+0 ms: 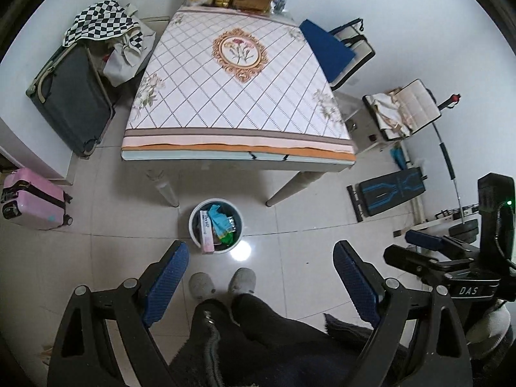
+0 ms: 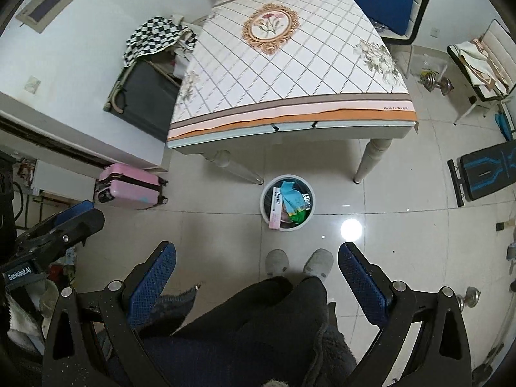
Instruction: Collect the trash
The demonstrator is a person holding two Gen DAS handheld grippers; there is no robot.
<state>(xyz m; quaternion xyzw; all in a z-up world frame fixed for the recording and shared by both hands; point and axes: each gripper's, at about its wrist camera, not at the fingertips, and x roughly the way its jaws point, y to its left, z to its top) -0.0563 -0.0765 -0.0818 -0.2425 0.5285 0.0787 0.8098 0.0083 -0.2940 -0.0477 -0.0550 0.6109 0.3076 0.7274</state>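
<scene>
A round white trash bin (image 1: pixel 192 222) stands on the floor by the table's near edge, holding a pink box (image 1: pixel 206 231), a blue wrapper and a green wrapper. It also shows in the right wrist view (image 2: pixel 265 204). My left gripper (image 1: pixel 261 254) is open and empty, held high above the floor and the person's slippers. My right gripper (image 2: pixel 258 256) is open and empty at a similar height. The right gripper shows at the right of the left wrist view (image 1: pixel 429 242).
A table (image 1: pixel 232 96) with a patterned cloth has boxes and bags at its far edge. A dark suitcase (image 1: pixel 71 100) and pink suitcase (image 1: pixel 32 200) are left. Chairs (image 1: pixel 351 51), a bench (image 1: pixel 390 193) and dumbbells (image 2: pixel 435 80) are right.
</scene>
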